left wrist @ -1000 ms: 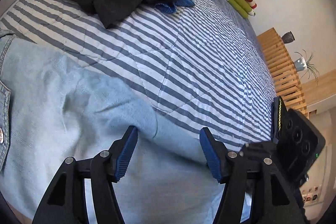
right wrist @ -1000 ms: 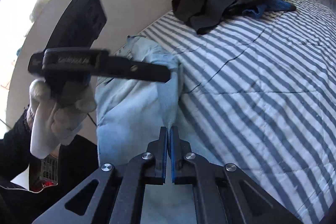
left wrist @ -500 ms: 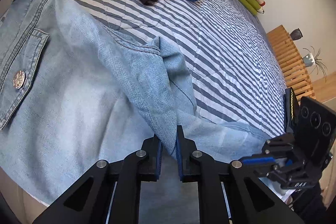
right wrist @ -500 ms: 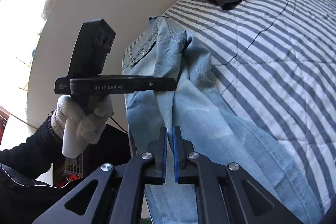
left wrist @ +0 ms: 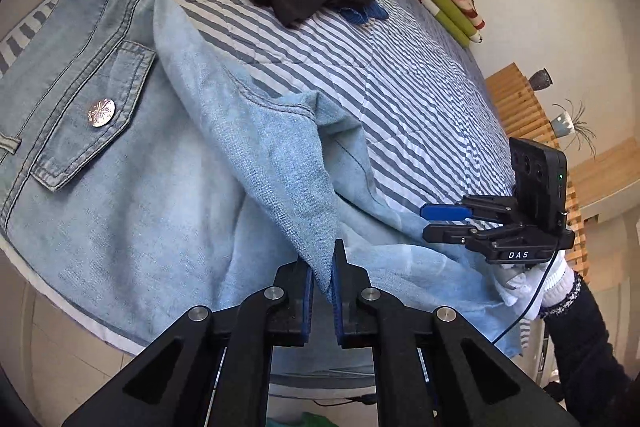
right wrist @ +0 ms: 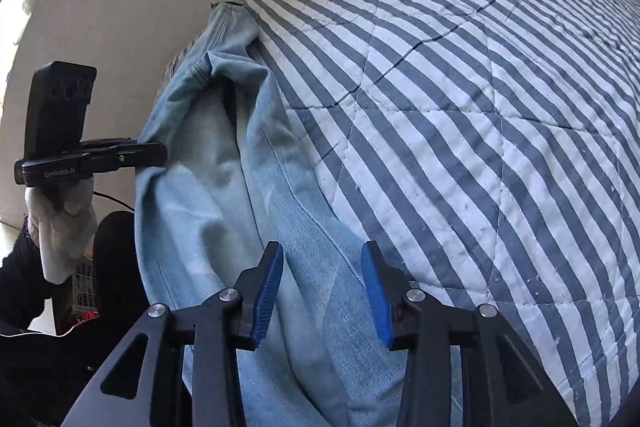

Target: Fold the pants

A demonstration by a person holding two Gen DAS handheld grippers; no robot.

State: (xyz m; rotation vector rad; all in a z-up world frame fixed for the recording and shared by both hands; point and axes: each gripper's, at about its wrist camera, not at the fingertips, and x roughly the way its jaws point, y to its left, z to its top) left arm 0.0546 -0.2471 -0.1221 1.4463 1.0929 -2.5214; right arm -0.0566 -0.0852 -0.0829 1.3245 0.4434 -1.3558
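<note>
pinching one pair of jeans (left wrist: pixel 120 211), the left gripper (left wrist: pixel 321 281) is clamped; the right gripper (right wrist: pixel 322 297) gapes over denim.

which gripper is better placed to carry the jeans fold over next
Left. The left gripper is shut on a raised fold of the light blue jeans, so it can carry that fold over. The right gripper is open above the denim on the striped quilt, holding nothing.
</note>
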